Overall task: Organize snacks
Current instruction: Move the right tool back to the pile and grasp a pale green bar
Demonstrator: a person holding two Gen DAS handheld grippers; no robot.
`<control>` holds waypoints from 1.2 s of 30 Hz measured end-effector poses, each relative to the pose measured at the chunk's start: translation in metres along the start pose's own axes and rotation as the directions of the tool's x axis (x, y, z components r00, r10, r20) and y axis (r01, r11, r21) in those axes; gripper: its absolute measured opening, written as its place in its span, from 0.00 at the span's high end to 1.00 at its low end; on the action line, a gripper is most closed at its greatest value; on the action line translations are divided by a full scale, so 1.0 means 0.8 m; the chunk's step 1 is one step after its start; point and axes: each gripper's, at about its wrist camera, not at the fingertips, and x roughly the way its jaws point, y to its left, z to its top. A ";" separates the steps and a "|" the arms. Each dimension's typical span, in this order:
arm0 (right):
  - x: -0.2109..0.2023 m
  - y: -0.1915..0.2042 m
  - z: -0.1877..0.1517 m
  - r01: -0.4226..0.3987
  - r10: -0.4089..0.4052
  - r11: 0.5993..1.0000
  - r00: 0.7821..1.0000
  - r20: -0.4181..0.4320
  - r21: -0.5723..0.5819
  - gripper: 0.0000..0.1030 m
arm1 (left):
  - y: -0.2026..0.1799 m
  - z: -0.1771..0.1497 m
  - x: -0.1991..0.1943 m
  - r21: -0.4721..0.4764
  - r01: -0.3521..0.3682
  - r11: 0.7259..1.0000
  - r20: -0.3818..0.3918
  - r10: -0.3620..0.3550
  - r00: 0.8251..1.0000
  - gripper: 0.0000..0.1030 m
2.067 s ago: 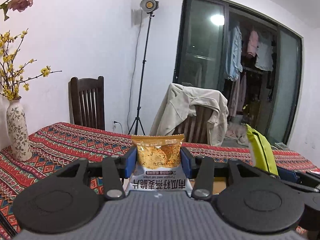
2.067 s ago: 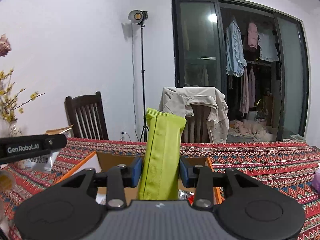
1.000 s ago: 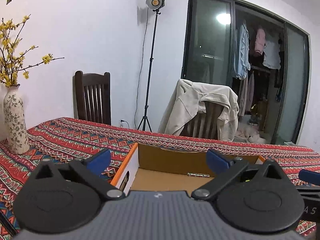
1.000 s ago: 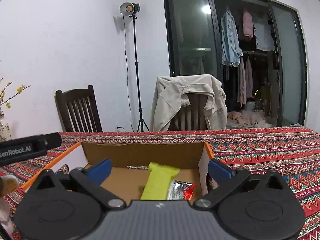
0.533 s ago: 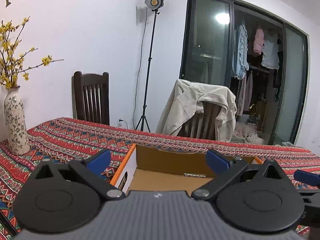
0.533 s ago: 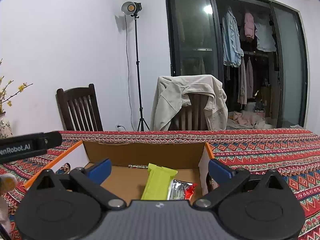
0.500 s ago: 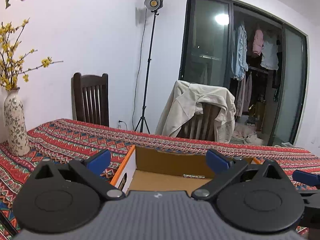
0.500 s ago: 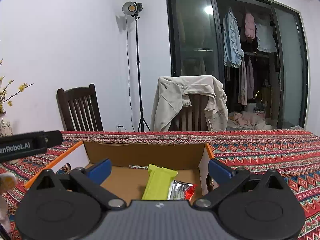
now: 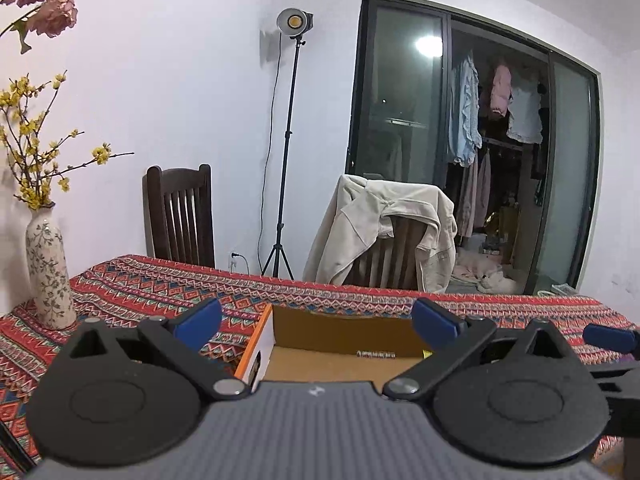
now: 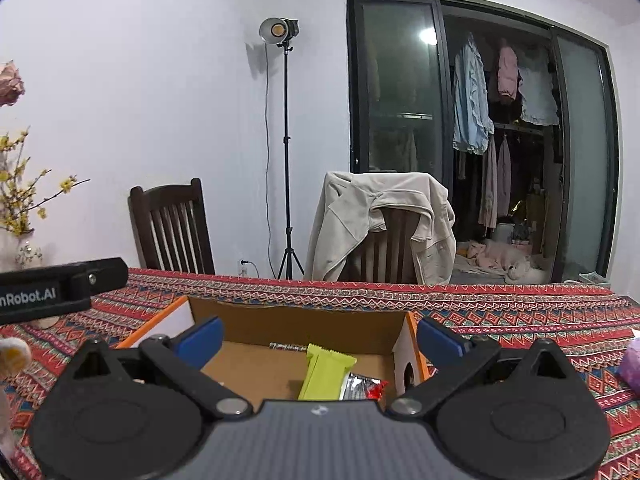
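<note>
Where patterned red tablecloth [image 9: 160,292] bears a cardboard box [image 10: 304,322], both tools, left [image 9: 316,320] and right [image 10: 318,336], spread wide, empty.

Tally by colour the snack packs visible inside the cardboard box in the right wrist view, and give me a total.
Green: 1, the green pack lying in the cardboard box.
Silver and red: 1, the foil pack beside it.
Total: 2 visible; the right tongs hide part of the box floor.
</note>
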 end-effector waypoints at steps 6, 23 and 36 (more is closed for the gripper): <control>-0.035 0.006 -0.019 -0.033 0.033 0.999 0.999 -0.023 -0.019 0.00 | 0.008 -0.020 -0.033 0.039 0.014 0.999 -0.025 -0.013 1.000 0.00; -0.108 0.016 -0.111 -0.070 0.069 0.998 0.987 -0.142 -0.005 0.00 | 0.045 -0.103 -0.092 0.069 0.029 0.997 -0.121 -0.020 0.992 0.00; -0.099 0.025 -0.133 -0.066 0.065 0.998 0.971 -0.229 0.007 0.00 | 0.078 -0.137 -0.086 0.029 0.004 1.000 -0.157 0.000 0.988 0.00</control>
